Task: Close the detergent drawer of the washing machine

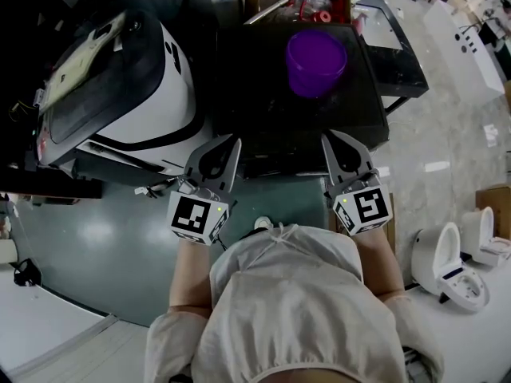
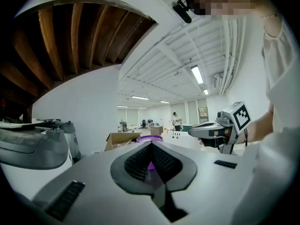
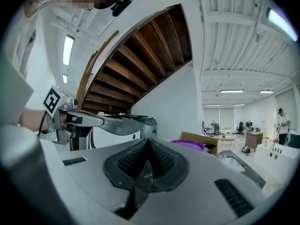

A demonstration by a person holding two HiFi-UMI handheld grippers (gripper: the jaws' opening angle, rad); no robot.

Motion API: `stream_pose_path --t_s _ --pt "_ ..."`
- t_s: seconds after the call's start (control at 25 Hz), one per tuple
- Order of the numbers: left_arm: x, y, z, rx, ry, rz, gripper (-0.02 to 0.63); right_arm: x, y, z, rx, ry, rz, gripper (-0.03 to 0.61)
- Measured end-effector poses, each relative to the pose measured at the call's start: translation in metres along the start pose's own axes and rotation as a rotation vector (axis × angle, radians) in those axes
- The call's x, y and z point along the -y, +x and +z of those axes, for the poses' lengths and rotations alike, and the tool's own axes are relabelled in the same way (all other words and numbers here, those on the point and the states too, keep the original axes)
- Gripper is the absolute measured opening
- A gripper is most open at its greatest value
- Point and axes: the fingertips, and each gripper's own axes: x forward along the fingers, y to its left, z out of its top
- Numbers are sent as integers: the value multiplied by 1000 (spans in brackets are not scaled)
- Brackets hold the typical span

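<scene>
**Mia:** What are the two grippers doing?

**Sam:** The left gripper (image 1: 233, 142) has its jaws pressed together, with nothing between them. The right gripper (image 1: 327, 136) is the same, closed and empty. Both are held up in the air side by side.

**Mia:** Where is the washing machine?

**Sam:** I think it is the dark box (image 1: 255, 110) right in front of the person. A purple bucket (image 1: 316, 61) stands on its top, near the far right corner.

**Mia:** And the detergent drawer?

**Sam:** I cannot pick it out. The near side of the box is too dark. It should be somewhere on that near side, below the tips of the grippers.

**Mia:** Which gripper is closer?

**Sam:** They look about the same. The left one is over the near left corner of the top. The right one is further right along the near edge, which runs from left to right. I think a push would go straight forward, away from the person.
</scene>
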Motion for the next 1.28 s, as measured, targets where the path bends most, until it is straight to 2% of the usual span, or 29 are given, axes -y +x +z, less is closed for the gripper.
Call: stream_pose_path --t_s 0.52,0.8,1.28 --pt "0 2 11 6 10 23 17 4 -3 6 17 43 14 2" --pt "-4 -1 11 7 -5 43 17 -1 -4 4 8 36 24 2" --pt "4 -3 5 -12 -18 28 17 -9 -10 3 5 17 42 0"
